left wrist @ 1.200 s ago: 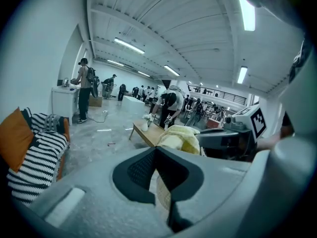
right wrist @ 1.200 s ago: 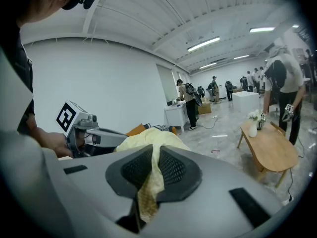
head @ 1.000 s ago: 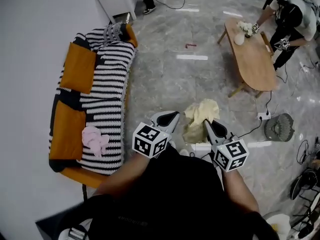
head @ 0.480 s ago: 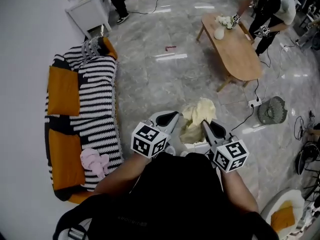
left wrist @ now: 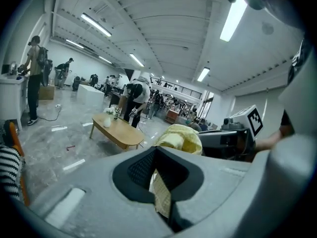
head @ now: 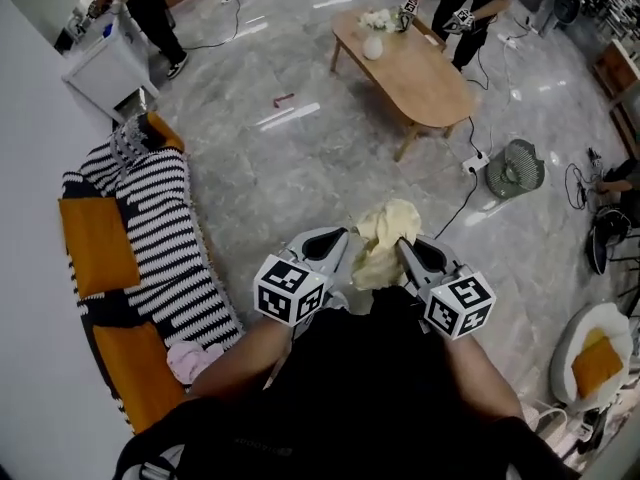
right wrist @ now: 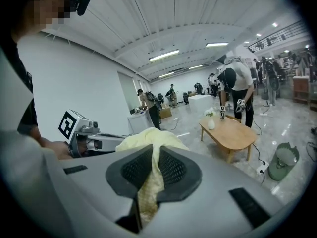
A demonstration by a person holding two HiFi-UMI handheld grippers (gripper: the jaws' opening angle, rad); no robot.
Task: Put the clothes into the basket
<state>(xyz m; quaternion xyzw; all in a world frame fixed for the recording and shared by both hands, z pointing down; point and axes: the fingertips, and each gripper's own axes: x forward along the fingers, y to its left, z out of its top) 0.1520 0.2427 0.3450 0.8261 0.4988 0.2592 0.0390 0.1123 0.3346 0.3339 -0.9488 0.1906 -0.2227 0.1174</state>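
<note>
Holding one yellow garment w/ both grippers

I've got the left gripper [head: 333, 243] and the right gripper [head: 403, 250] side by side just ahead of my torso, tips pointing to 12 o'clock in the head view. Both are clenched on the same yellow garment [head: 385, 240] — each gripper view shows a fold of the fabric pinched between the dark ribbed pads, w/ the rest bunched up past the tips. The cloth sits between the two grippers, held up over the grey floor [head: 300, 168], approx at the centre of the head view.

A pink garment [head: 195, 358] lies at 8 o'clock from the grippers, on the near end of the striped sofa [head: 160, 248], just beside an orange cushion [head: 130, 368]. The wooden table [head: 420, 68] is at 12–1 o'clock, well apart, w/ a white vase [head: 372, 46] on its far end and a person [head: 455, 3] bent over it. A floor fan [head: 515, 168] stands at 2 o'clock, near the table's legs.
</note>
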